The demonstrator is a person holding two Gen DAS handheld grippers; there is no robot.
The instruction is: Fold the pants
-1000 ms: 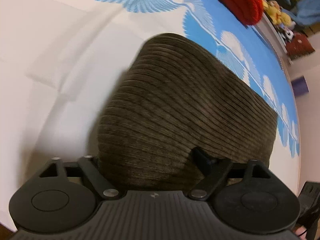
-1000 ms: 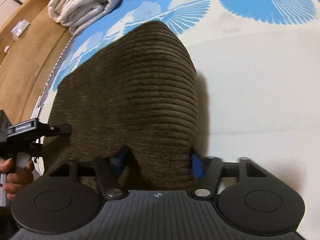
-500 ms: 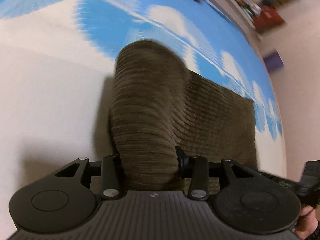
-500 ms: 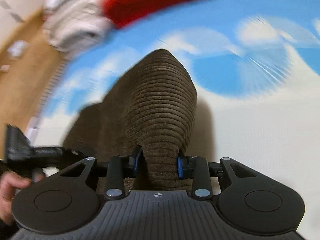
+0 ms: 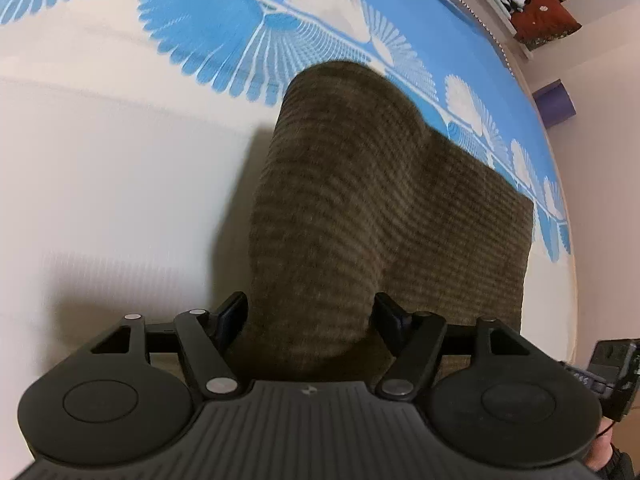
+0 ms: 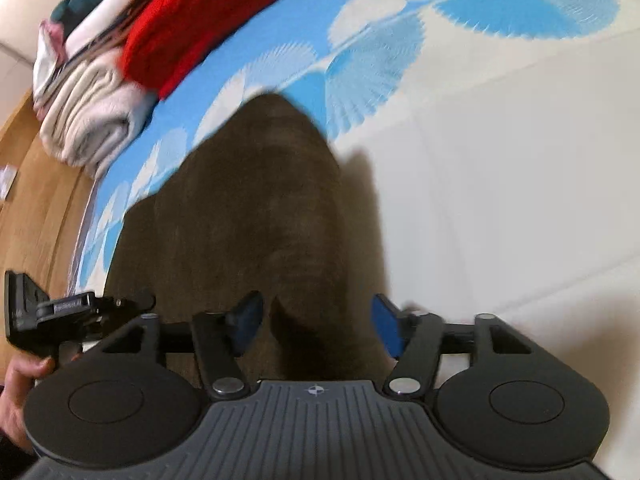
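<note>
Left gripper [image 5: 310, 314] and right gripper [image 6: 316, 320]: fingers apart, straddling the brown corduroy pants [image 5: 360, 208], which bulge upward between them.

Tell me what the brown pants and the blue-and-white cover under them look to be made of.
Brown pants: apparently corduroy, a soft matte fabric; parallel raised ribs run across it, and it bulges in a thick fold.
Blue-and-white cover: seemingly a smooth printed textile, with flat fan-shaped prints and a low sheen; the weave is too fine to tell.
</note>
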